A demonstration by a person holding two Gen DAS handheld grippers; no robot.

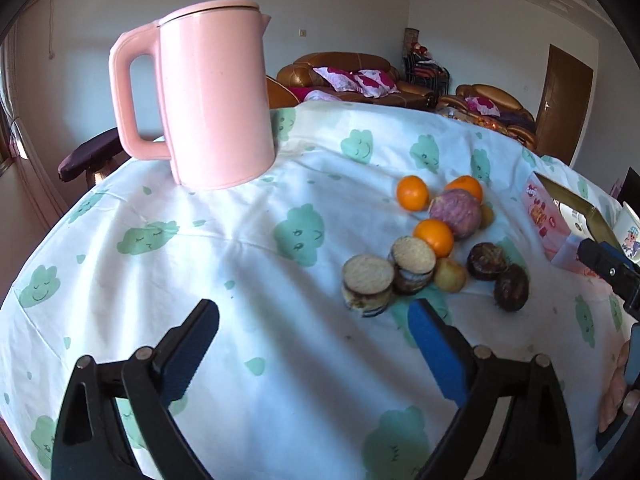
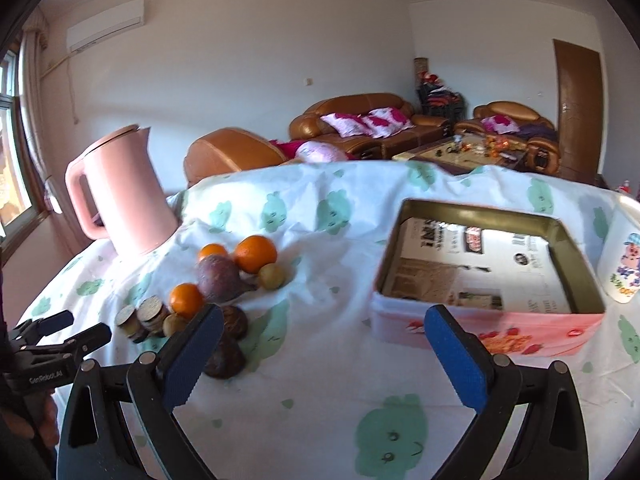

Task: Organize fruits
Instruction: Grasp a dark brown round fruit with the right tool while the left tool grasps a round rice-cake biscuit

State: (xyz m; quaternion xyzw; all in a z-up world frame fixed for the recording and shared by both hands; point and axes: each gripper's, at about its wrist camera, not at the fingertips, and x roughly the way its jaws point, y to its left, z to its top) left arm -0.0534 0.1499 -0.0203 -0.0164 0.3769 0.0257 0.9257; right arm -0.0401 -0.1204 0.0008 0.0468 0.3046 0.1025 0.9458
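Note:
A heap of fruit lies on the cloud-print tablecloth (image 1: 256, 360): oranges (image 1: 412, 193) (image 2: 256, 254), a purple round fruit (image 1: 456, 213) (image 2: 218, 278), small yellow fruits (image 1: 450, 275) (image 2: 272, 276), dark brown fruits (image 1: 511, 287) (image 2: 224, 354) and two sandwich biscuits (image 1: 368, 285) (image 2: 150, 314). My left gripper (image 1: 316, 320) is open and empty, just short of the biscuits. My right gripper (image 2: 324, 330) is open and empty between the heap and an open pink tin box (image 2: 488, 268), which also shows in the left wrist view (image 1: 548, 216).
A tall pink kettle (image 1: 212, 92) (image 2: 120, 200) stands at the back left of the table. The tin's lid (image 2: 626, 264) lies right of the box. Brown sofas (image 2: 368, 120) stand beyond the table's far edge.

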